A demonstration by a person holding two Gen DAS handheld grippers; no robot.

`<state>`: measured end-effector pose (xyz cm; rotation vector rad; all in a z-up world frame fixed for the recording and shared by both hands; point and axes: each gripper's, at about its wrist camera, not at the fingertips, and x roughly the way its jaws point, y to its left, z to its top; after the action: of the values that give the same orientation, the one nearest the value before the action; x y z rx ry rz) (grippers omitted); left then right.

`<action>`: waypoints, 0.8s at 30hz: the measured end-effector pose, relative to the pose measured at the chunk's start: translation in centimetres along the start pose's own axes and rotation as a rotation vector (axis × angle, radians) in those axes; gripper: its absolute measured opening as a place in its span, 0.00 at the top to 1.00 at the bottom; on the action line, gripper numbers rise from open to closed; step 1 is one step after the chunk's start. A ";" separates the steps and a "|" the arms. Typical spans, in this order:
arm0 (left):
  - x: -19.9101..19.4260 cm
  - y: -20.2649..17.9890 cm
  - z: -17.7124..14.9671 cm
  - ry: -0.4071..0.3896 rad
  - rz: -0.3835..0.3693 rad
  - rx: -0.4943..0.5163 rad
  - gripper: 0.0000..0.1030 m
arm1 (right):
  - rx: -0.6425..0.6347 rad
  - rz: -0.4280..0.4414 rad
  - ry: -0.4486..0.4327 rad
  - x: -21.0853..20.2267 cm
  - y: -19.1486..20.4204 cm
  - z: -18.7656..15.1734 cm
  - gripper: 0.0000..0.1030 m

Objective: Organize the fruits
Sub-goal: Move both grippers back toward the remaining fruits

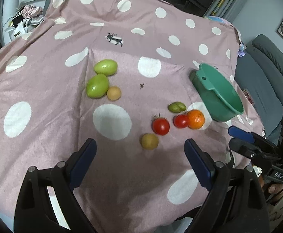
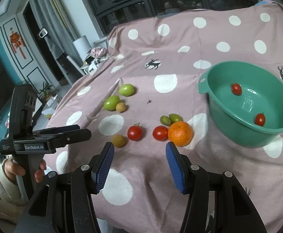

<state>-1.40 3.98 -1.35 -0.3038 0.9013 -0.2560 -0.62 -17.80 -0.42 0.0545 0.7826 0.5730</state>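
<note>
On the pink dotted cloth lie an orange (image 2: 180,133), two red tomatoes (image 2: 134,133) (image 2: 160,133), a brown fruit (image 2: 118,140) and two small green fruits (image 2: 170,119). Farther left are two large green fruits (image 2: 126,89) (image 2: 111,102) beside a tan round one (image 2: 121,107). The green bowl (image 2: 228,128) on the right holds two cherry tomatoes (image 2: 236,88) (image 2: 260,119). My right gripper (image 2: 139,145) hangs open and empty just short of the tomatoes. My left gripper (image 1: 140,141) is wide open above the cloth, the brown fruit (image 1: 149,141) just beyond its fingertips.
The cloth (image 1: 44,89) drops off at the near and side edges. A grey sofa (image 1: 265,73) stands past the bowl's side. Clutter (image 2: 96,55) sits beyond the far left corner. A hand (image 2: 15,169) holds the left gripper's handle.
</note>
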 end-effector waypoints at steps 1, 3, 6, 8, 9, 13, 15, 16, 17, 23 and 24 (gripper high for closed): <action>0.1 0.0 0.4 -0.007 -0.006 0.001 0.11 | -0.002 -0.003 -0.003 -0.1 0.2 0.2 0.46; 0.3 -0.2 0.9 -0.014 -0.009 0.006 0.11 | -0.014 0.002 -0.029 -0.3 0.8 0.4 0.46; 1.3 -0.6 1.7 0.002 -0.015 0.028 0.11 | -0.023 0.005 -0.027 -0.1 1.5 0.3 0.46; 1.6 -0.6 1.8 0.006 -0.013 0.035 0.11 | -0.033 0.012 -0.015 0.1 2.0 0.1 0.46; 1.6 -0.6 1.8 0.004 -0.019 0.036 0.11 | -0.040 0.013 -0.006 0.4 2.3 -0.1 0.46; 1.4 -0.2 1.4 0.004 -0.029 0.026 0.11 | -0.072 0.027 0.040 1.6 3.2 -0.3 0.46; 1.4 0.2 1.1 0.006 -0.027 0.016 0.11 | -0.083 0.042 0.055 2.2 3.6 -0.4 0.46; 1.4 0.4 1.1 0.005 -0.024 0.010 0.11 | -0.083 0.049 0.058 2.4 3.6 -0.5 0.46; 1.4 0.7 1.1 0.004 -0.023 0.004 0.11 | -0.081 0.053 0.063 2.6 3.6 -0.5 0.46; 1.9 1.2 1.1 0.009 -0.023 -0.009 0.11 | -0.058 0.057 0.088 3.4 3.0 -0.8 0.46; 2.0 1.3 1.1 0.009 -0.024 -0.010 0.11 | -0.057 0.060 0.092 3.6 3.0 -0.8 0.46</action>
<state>0.82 4.67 -2.61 -0.3229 0.9090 -0.2749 -0.52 -13.52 -2.61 -0.0006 0.8559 0.6580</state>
